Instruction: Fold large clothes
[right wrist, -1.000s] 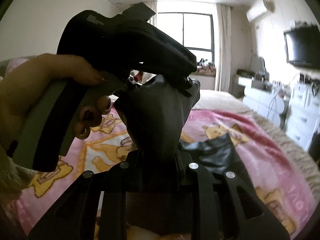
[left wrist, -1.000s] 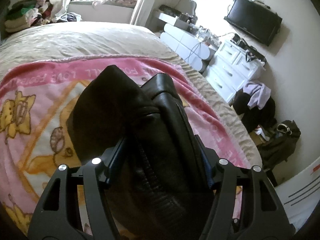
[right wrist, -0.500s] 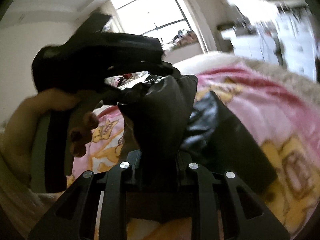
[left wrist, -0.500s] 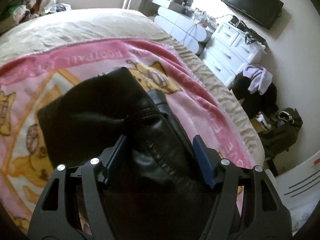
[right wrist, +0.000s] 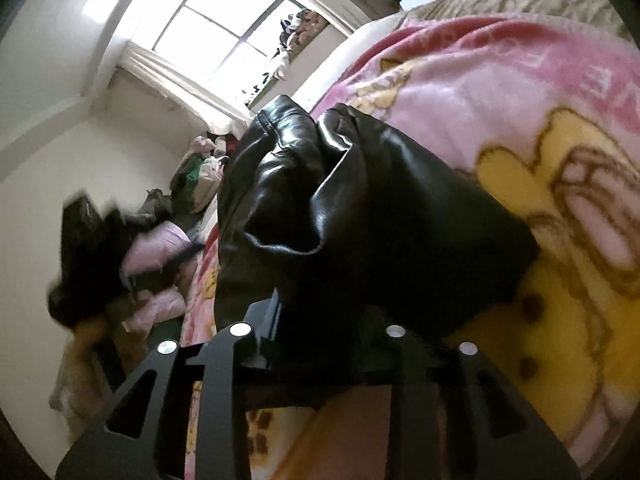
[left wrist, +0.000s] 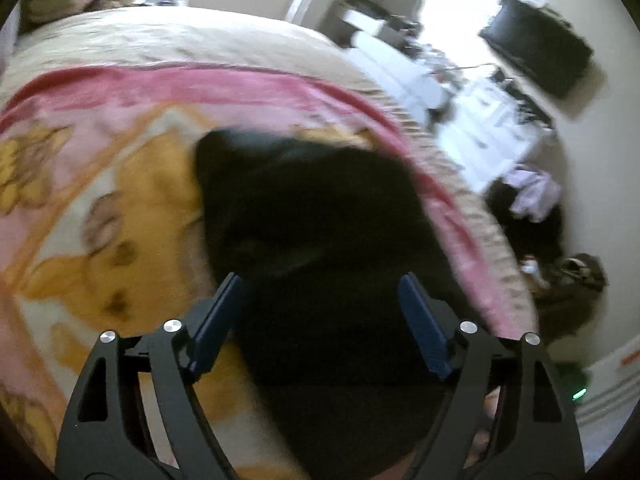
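In your left wrist view motion blur smears everything: the black leather garment [left wrist: 320, 232] shows only as a dark shape with no seams or folds to read, and its near end runs out of sight under the camera. Your left gripper [left wrist: 320, 308] has its blue-padded fingers [left wrist: 218, 320] spread wide, one to either side of the garment, with a gap between pads and leather. The garment lies on the pink cartoon blanket [left wrist: 120, 120], toward the bed's right edge.

In your right wrist view the picture is sharper, but the fingertips of your right gripper [right wrist: 320, 320] are buried under the leather garment [right wrist: 360, 208], so only the black frame shows. The jaws are drawn close together on a bunched fold of it. The rest drapes onto the blanket [right wrist: 540, 120]. At the left a dark blurred shape cannot be made out.
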`<state>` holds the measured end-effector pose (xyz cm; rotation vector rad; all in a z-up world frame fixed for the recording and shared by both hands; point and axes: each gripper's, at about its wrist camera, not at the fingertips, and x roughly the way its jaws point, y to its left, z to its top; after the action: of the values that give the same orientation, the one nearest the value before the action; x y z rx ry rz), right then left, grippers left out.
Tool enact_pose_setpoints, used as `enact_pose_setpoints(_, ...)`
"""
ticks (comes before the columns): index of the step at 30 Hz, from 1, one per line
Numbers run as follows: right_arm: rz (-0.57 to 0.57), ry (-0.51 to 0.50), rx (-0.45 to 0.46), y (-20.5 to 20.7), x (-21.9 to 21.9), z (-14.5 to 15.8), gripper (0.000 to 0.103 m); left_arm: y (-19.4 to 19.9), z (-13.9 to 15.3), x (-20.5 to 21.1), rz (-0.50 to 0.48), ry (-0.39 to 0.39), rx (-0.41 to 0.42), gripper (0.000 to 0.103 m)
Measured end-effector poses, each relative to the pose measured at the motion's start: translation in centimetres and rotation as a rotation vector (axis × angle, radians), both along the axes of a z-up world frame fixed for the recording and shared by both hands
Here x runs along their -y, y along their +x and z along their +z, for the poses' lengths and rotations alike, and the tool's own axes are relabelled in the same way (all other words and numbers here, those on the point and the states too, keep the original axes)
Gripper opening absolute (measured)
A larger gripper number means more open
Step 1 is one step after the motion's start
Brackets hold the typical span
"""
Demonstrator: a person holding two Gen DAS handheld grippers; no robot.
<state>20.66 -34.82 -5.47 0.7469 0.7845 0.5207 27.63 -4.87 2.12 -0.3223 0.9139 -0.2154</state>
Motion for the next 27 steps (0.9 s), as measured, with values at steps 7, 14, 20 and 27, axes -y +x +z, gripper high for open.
enact_pose_setpoints(7, -0.009, -0.067, -0.012, -0.9, 0.7, 2.4, 0.086, -0.8, -4.1, 0.3, -0.007, 0.005, -0.065, 0.076)
enact_pose_setpoints(14, 0.075, -0.248, 0.012, 4.2, 0.7, 7.7, 0.09, -0.8, -4.1, -0.2, -0.008, -0.01, -0.064, 0.077)
enact_pose_setpoints(20, 0.192, -0.404, -0.062, 10.5, -3.0, 8.3, 0.089, -0.7, -4.2, -0.3, -0.01, -0.008, -0.068, 0.077)
enact_pose_setpoints(27, 0.282, -0.433, -0.004, 11.8, -6.0, 7.7, 0.019, -0.3, -4.1, -0.1, -0.009, 0.006, -0.087, 0.078)
